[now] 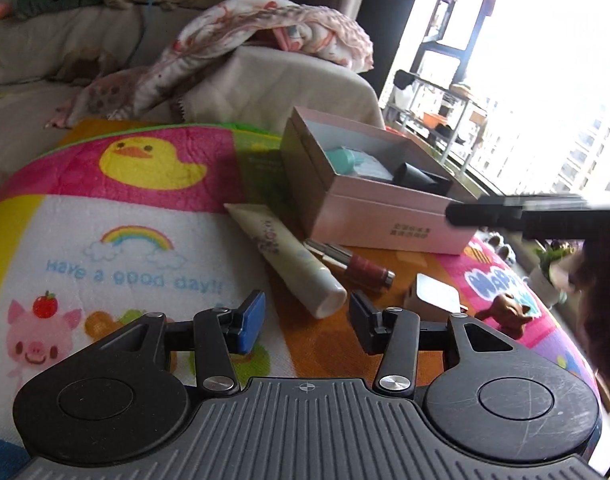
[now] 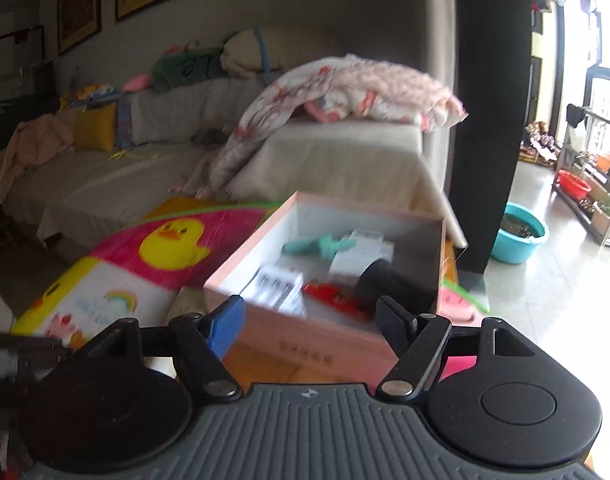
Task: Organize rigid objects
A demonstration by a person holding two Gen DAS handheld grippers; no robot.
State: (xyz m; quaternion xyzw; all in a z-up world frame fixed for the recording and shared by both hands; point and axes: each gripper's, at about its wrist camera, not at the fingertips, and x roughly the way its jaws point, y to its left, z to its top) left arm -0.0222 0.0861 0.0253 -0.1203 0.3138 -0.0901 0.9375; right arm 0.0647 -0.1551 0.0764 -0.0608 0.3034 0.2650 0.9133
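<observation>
**Both grippers empty over the cartoon mat**

While the left gripper (image 1: 305,320) hovers with jaws spread and empty above the printed mat (image 1: 117,216), a cream tube (image 1: 289,260) lies just ahead, a lip gloss (image 1: 353,266) beside it, then a small card box (image 1: 435,296) and brown figurine (image 1: 505,312). Behind sits the open pink box (image 1: 385,216). Rightward, the right gripper (image 2: 309,324) stands spread, empty, over the pink box (image 2: 305,344) holding a teal item (image 2: 321,246) and black cylinder (image 2: 389,282).

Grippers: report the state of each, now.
Left gripper: open, holding nothing, near the white cream tube.
Right gripper: open, holding nothing, in front of the pink box.
</observation>
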